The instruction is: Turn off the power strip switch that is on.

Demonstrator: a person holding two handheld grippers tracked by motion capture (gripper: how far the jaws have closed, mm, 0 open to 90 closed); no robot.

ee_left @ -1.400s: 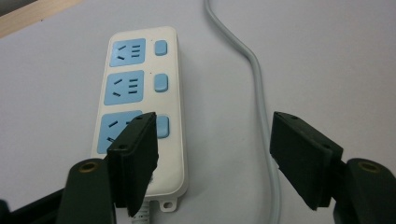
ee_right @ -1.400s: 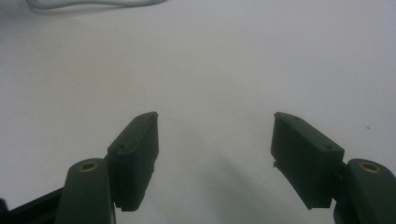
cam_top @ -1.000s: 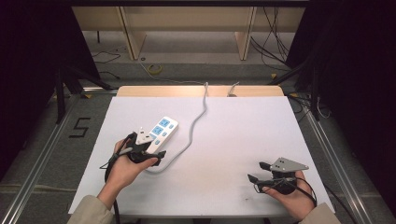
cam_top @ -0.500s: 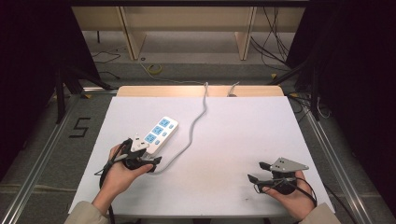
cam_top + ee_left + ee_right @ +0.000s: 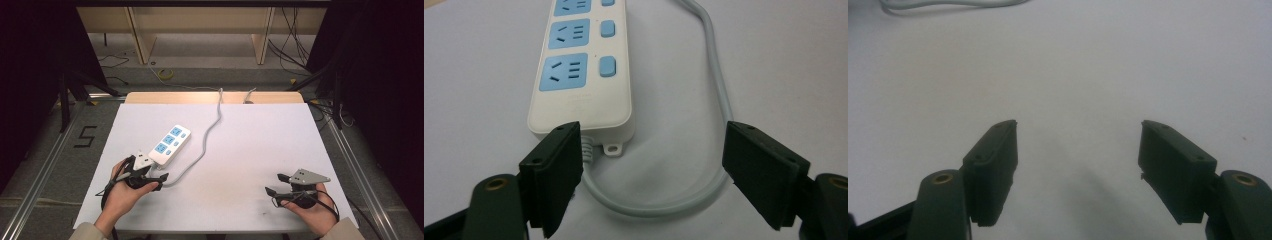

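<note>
A white power strip [image 5: 170, 144] with blue sockets lies left of the table's middle. Its grey cable [image 5: 207, 134] loops from the near end and runs off the far edge. My left gripper [image 5: 157, 170] sits just before that near end. In the left gripper view the strip [image 5: 584, 75] lies straight ahead. The cable loop [image 5: 659, 207] lies on the table between the wide jaws of the left gripper [image 5: 654, 127], which have just been opening and press on nothing. My right gripper [image 5: 276, 183] rests open at the front right, and in its own view the right gripper [image 5: 1078, 124] has bare table between its jaws.
The white table [image 5: 260, 140] ends in a wooden strip [image 5: 210, 97] at the far side. Cables [image 5: 165, 74] lie on the floor beyond it. A stretch of the grey cable [image 5: 948, 4] crosses the top of the right gripper view.
My left gripper has drawn back from the strip's near end toward the front edge of the table. The strip and the right gripper have stayed where they were.
</note>
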